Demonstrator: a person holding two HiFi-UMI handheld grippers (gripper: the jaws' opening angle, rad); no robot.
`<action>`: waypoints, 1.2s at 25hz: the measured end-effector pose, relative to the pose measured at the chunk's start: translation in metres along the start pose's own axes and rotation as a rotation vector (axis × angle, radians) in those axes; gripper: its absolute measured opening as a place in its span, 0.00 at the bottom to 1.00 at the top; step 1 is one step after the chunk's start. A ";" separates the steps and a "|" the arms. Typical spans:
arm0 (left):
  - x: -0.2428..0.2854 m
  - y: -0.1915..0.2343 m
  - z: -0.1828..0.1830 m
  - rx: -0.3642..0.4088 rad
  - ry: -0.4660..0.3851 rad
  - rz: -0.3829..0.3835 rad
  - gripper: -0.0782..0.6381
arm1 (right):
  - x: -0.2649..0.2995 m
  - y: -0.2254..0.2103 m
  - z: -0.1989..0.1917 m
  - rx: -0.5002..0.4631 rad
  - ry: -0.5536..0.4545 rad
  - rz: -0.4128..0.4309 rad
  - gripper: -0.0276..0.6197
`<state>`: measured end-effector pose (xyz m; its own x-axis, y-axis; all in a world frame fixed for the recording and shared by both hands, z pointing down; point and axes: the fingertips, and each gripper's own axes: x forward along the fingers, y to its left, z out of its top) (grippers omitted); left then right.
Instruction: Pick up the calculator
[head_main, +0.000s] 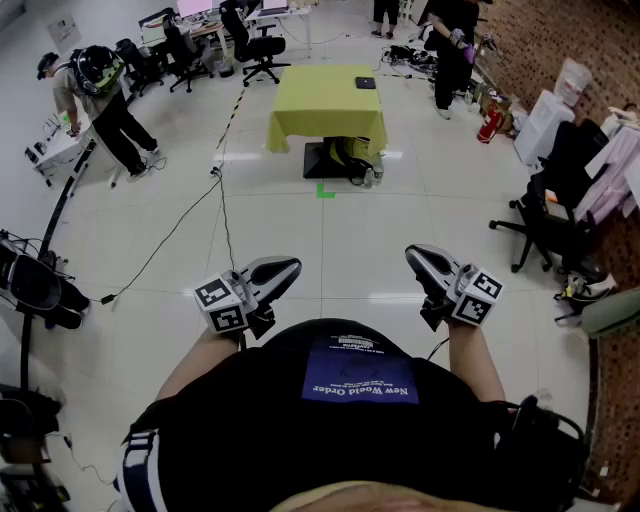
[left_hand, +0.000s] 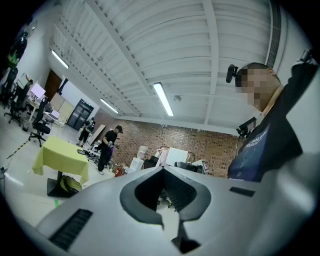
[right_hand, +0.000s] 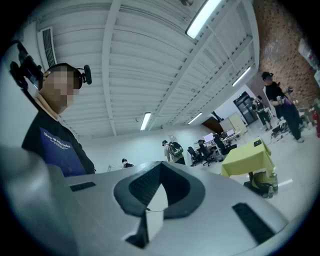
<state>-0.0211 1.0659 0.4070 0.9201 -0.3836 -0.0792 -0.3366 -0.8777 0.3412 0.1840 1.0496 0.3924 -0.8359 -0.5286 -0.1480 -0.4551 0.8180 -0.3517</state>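
Your black shirt (head_main: 240, 430) carries a blue patch (head_main: 360, 378) printed "New World Order"; in the head view it reads upside down; the same words show on your chest in the right gripper view; the smaller line beside them is too blurred to read; nothing else is legible.

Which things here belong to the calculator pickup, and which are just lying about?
Job: calculator; yellow-clothed table under it; left gripper; right gripper (both shut, empty).
Lying about: office chair; floor cable; fire extinguisher; bag under the table.
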 end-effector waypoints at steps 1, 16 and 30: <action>0.006 0.001 -0.001 0.001 0.005 -0.002 0.12 | -0.002 -0.004 0.001 -0.002 0.001 0.001 0.02; 0.019 0.096 0.010 -0.042 0.007 -0.013 0.12 | 0.063 -0.073 -0.007 0.017 0.032 -0.033 0.02; -0.033 0.337 0.116 -0.010 0.017 -0.122 0.12 | 0.292 -0.170 0.028 -0.014 0.008 -0.158 0.02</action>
<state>-0.1885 0.7499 0.4157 0.9573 -0.2694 -0.1045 -0.2204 -0.9145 0.3393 0.0263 0.7498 0.3830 -0.7559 -0.6491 -0.0847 -0.5850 0.7279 -0.3576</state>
